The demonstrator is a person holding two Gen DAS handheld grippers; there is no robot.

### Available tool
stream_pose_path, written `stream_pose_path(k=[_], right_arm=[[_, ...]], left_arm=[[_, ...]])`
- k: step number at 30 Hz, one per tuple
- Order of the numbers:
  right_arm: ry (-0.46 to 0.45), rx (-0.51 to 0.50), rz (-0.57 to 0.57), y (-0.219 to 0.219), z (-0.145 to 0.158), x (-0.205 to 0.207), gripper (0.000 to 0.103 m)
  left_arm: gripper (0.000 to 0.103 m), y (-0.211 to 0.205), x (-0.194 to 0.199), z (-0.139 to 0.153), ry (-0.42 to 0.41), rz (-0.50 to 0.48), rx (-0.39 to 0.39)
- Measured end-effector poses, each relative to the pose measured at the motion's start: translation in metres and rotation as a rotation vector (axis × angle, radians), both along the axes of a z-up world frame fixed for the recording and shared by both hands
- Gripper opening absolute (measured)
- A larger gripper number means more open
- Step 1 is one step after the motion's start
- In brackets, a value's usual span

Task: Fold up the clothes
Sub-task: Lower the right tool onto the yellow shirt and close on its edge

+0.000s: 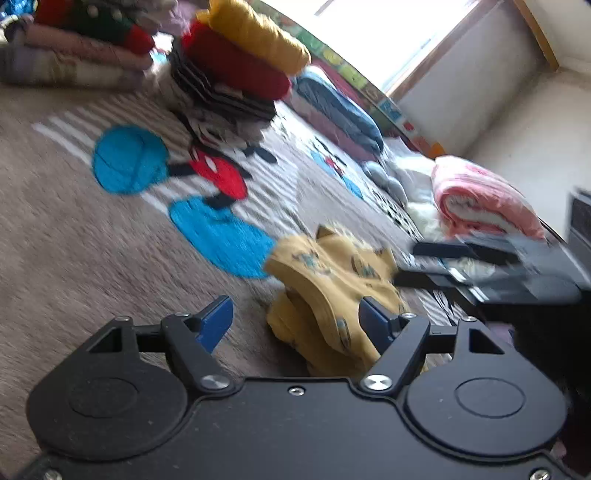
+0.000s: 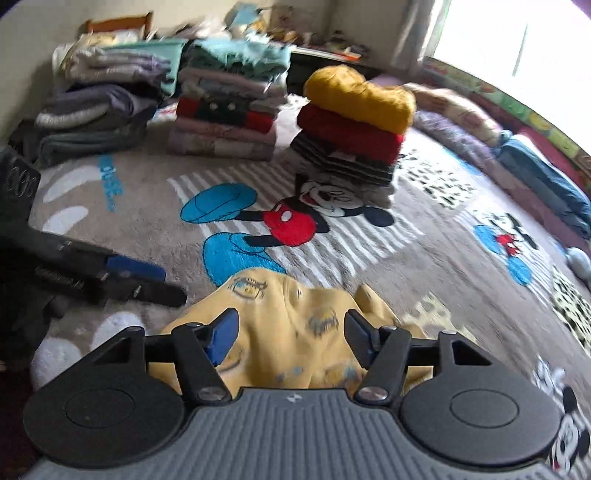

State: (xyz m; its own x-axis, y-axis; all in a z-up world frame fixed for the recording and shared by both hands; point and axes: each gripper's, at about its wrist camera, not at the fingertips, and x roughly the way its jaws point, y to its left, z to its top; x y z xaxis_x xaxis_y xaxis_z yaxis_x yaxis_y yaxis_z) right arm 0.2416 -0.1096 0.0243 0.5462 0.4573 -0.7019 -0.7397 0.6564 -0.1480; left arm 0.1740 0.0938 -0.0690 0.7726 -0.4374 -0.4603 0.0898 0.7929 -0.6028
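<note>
Both views motion-blurred. Yellow garment [image 2: 295, 332] lies crumpled on the carpet [image 2: 129, 221], near edge of scene. Right tool [image 2: 291, 338] released, fingers spread just above the garment, gripping nothing. Left tool [image 1: 295, 323] also released, garment near its right finger [image 1: 373, 321]; contact unclear. Folded stack [image 2: 354, 125] sits far, beyond the cartoon print.

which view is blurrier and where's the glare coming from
Left wrist view: heavy motion smear across the grey cartoon-print rug and crumpled yellow printed garment; blown-out window upper right. Right wrist view: sharper, stacked folded clothes readable, edges smeared, window overexposed top right.
</note>
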Motion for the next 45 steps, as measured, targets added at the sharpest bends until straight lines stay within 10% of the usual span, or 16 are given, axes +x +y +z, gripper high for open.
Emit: stream_pose_path(k=[13,14,16,18,38,45], right_arm=[[0.284,-0.039,-0.044,0.028,-0.042,0.109,0.060],[0.313,-0.038,-0.050,0.027,-0.047,0.114,0.057],[0.380,-0.016,-0.051,0.023,-0.054,0.119,0.012],[0.385,-0.013,-0.050,0.022,-0.054,0.116,0.009],[0.173,0.451,-0.339,-0.147,-0.010,-0.037,0.005],[0.202,0.520,-0.514,-0.201,-0.060,-0.100,0.005]], left_arm=[[0.076,0.001,0.008,-0.010,0.033,-0.090,-0.016],[0.076,0.000,0.008,-0.010,0.036,-0.092,-0.013],[0.076,-0.001,0.007,-0.010,0.041,-0.095,-0.010],[0.076,0.000,0.006,-0.010,0.042,-0.095,-0.009],[0.076,-0.017,-0.021,0.007,-0.068,-0.175,0.082],[0.076,-0.020,-0.031,0.009,-0.076,-0.179,0.141]])
